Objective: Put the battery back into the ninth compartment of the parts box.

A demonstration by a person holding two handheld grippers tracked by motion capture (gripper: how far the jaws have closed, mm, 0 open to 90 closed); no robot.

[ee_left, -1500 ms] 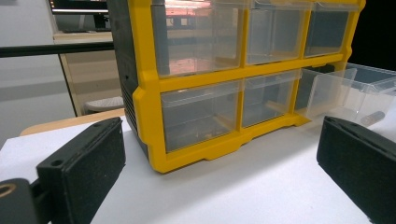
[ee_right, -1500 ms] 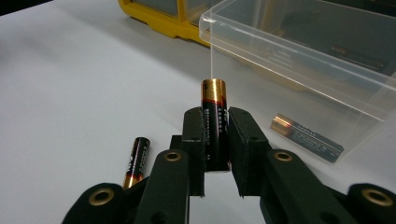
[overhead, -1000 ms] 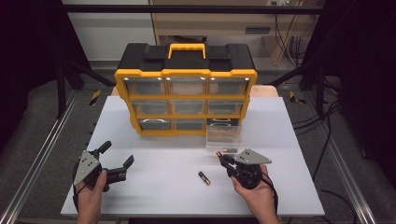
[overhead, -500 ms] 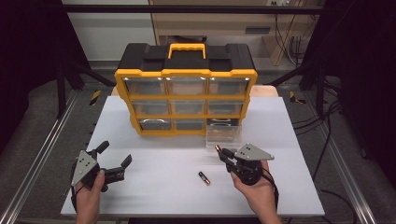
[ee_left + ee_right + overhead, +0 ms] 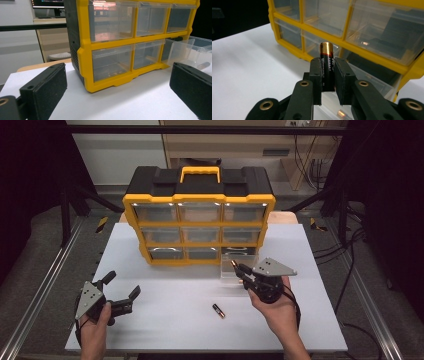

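**Battery clamped above the pulled-out drawer**

The right gripper (image 5: 239, 268) has its jaws closed on an AA battery (image 5: 327, 67), held upright between the pads in the right gripper view, copper-coloured end sticking out past the tips. Just ahead of and below those jaws sits a clear drawer (image 5: 235, 271), pulled out of the yellow drawer cabinet (image 5: 199, 224); another battery (image 5: 203, 65) lies inside it. A loose battery (image 5: 218, 310) lies on the white table (image 5: 165, 320), back from the right gripper's tips and to its left. The left gripper (image 5: 121, 288) holds nothing, jaws spread wide, well apart from the cabinet, which stands ahead of it.
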